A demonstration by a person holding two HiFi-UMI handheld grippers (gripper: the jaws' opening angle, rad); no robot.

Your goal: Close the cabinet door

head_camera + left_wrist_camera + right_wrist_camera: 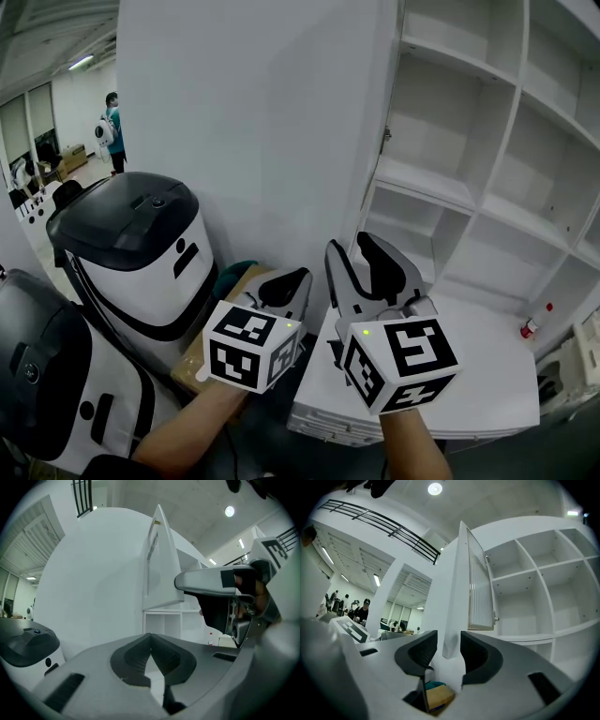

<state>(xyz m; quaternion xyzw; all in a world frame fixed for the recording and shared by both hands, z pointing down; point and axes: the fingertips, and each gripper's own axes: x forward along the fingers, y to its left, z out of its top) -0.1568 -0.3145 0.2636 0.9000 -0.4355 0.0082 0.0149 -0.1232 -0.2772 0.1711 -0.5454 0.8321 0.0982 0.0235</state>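
The white cabinet door stands swung wide open, its free edge toward me; the open shelves lie to its right. My right gripper is open at the door's lower edge. In the right gripper view the door runs up from the gap, and its bottom corner shows between the pads of the right gripper with neither pad pressing on it. My left gripper is shut and empty, just left of the right one. In the left gripper view its pads meet at the left gripper's tips, pointing at the door.
Two white-and-black machines stand at the left. A brown cardboard box sits below the door. A small red-capped bottle stands on the white base at the right. A person is far off.
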